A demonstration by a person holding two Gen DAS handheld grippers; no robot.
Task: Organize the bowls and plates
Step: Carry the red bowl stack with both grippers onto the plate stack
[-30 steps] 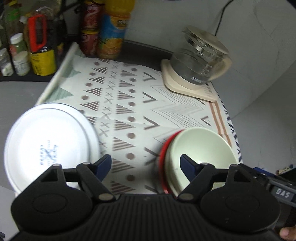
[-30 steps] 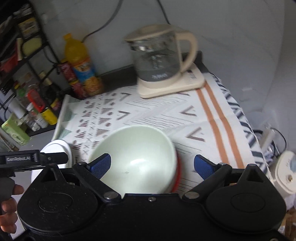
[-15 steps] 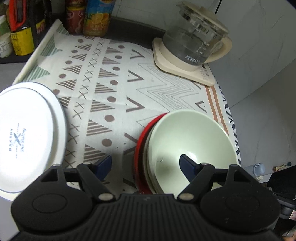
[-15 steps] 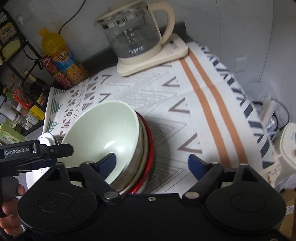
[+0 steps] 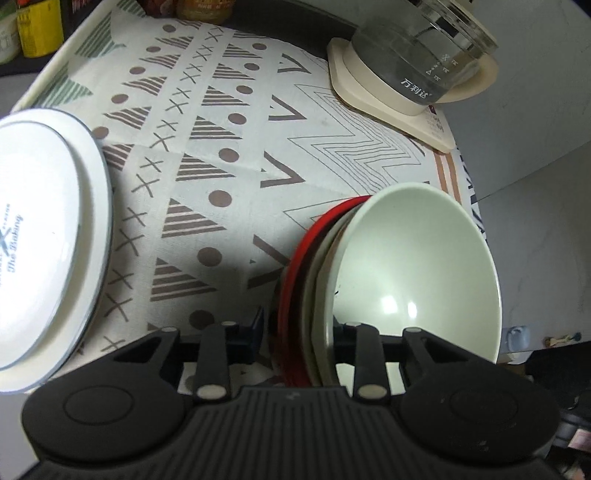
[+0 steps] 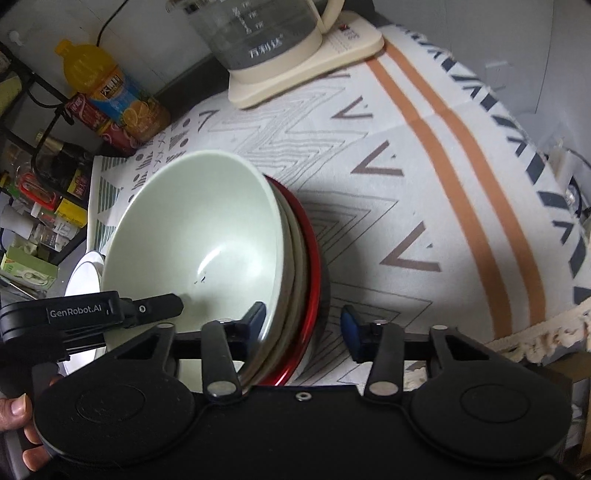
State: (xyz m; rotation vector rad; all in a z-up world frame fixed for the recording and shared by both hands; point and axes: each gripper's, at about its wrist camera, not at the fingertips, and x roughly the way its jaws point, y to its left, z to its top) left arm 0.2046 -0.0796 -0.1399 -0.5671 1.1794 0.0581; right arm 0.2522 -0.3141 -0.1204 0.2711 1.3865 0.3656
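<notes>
Item 1, bowl stack (image 5: pixel 417 273): a pale green bowl nested over a beige dish and a red bowl (image 6: pixel 312 258), standing on the patterned cloth (image 5: pixel 229 155) that covers the desk, near its right edge. My left gripper (image 5: pixel 299 326) has narrowed around the stack's near-left rim, 1 finger outside the red wall and 1 inside the green bowl; I cannot tell whether the pads truly bear on it. My right gripper (image 6: pixel 302 319) straddles the opposite rim, its outer finger visibly clear of the red wall, so it is not yet clamped. I judge the 2-sided hold is meant to move all 3 together. Item 2, white plate (image 5: pixel 40 236): well apart on the left. Item 3, glass kettle (image 6: pixel 266 33): on its base at the back.
</notes>
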